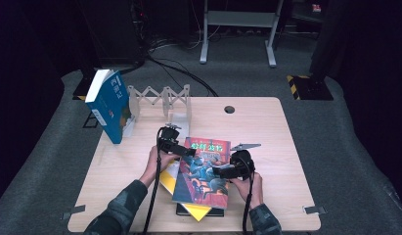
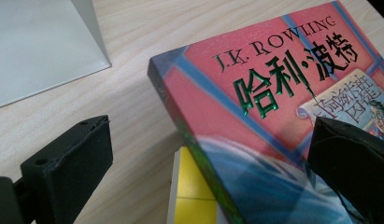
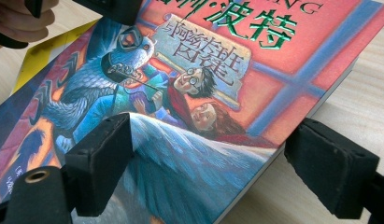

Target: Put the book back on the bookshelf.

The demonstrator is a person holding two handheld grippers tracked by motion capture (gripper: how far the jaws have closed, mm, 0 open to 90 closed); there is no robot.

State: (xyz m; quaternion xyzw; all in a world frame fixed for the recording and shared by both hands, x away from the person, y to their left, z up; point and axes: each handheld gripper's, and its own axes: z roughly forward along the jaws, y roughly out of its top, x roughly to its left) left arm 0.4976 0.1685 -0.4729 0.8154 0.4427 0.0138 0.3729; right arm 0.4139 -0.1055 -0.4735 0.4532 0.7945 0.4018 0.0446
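Observation:
A book with a red and blue illustrated cover (image 1: 203,171) lies on top of a small stack on the wooden table (image 1: 267,132). My left gripper (image 1: 188,150) hovers over its far left corner. In the left gripper view the left gripper (image 2: 210,163) is open, with one jaw above the cover (image 2: 273,93) and the other above bare table. My right gripper (image 1: 222,171) sits over the book's right side. In the right gripper view the right gripper (image 3: 217,172) is open and straddles the cover's edge (image 3: 255,79) without pressing on it.
A yellow book (image 1: 168,180) and a black book (image 1: 184,210) lie under the top one. A blue book (image 1: 108,105) stands upright at the back left beside a folding wooden rack (image 1: 162,98) and a white bookend (image 2: 40,46). The table has a cable hole (image 1: 229,109).

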